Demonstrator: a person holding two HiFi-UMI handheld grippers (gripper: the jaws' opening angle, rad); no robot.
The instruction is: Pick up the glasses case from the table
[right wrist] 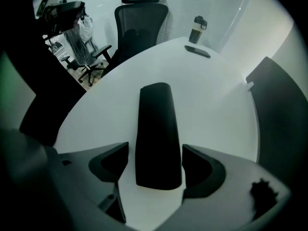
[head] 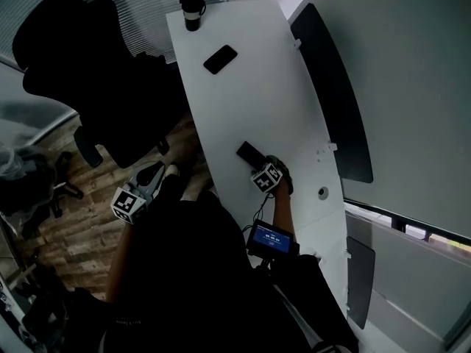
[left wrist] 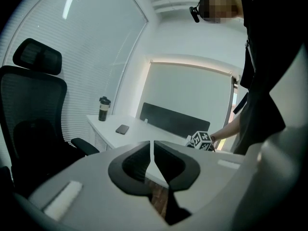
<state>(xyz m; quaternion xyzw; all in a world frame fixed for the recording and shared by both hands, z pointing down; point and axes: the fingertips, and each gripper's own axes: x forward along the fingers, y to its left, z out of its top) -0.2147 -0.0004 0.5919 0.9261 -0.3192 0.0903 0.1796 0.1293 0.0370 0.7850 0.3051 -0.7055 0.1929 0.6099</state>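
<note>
The glasses case (right wrist: 156, 129) is a long black case lying flat on the white table (right wrist: 211, 100). In the head view the case (head: 249, 152) lies near the table's left edge, close to the person. My right gripper (right wrist: 155, 150) points steeply down over its near end, open, with one jaw on each side of the case and a thin gap at each. Its marker cube shows in the head view, where the right gripper (head: 259, 163) stands over the case. My left gripper (left wrist: 154, 153) is shut and empty, and in the head view the left gripper (head: 165, 172) is off the table over the wooden floor.
A travel mug (head: 192, 11) and a dark phone (head: 220, 59) lie at the table's far end. A black office chair (head: 96, 72) stands left of the table. A dark partition panel (head: 331, 94) runs along its right edge. A small lit screen (head: 271, 240) sits at the person's waist.
</note>
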